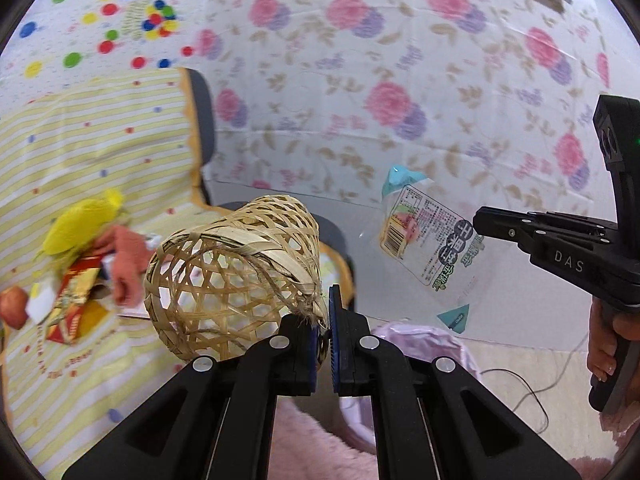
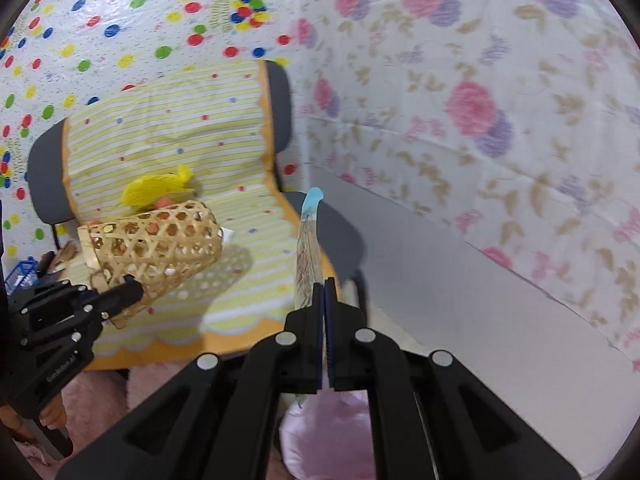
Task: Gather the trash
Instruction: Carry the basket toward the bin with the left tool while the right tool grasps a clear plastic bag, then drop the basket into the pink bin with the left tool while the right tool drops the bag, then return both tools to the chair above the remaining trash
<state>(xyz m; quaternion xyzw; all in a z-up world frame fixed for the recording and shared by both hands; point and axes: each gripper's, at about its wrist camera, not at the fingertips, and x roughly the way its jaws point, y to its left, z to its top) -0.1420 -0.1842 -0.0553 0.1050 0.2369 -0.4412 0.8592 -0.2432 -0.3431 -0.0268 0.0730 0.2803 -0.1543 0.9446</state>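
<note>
My left gripper [image 1: 324, 320] is shut on the rim of a woven bamboo basket [image 1: 236, 276], held on its side above the chair; it also shows in the right wrist view [image 2: 156, 248]. My right gripper [image 2: 323, 300] is shut on a clear plastic food wrapper [image 2: 307, 248] with a printed label, held in the air; the wrapper [image 1: 428, 248] faces the left wrist view, with the right gripper [image 1: 480, 224] at its right edge. A pink-lined bin [image 1: 424, 344] sits below the wrapper, also low in the right wrist view [image 2: 332, 428].
A chair with a yellow striped cover [image 2: 180, 128] holds a yellow net [image 1: 80, 224], a red carton [image 1: 72, 308] and other trash. Flowered sheets [image 2: 480, 120] cover the wall. A fluffy pink rug [image 1: 304, 440] lies below. A cable [image 1: 528, 396] runs on the floor.
</note>
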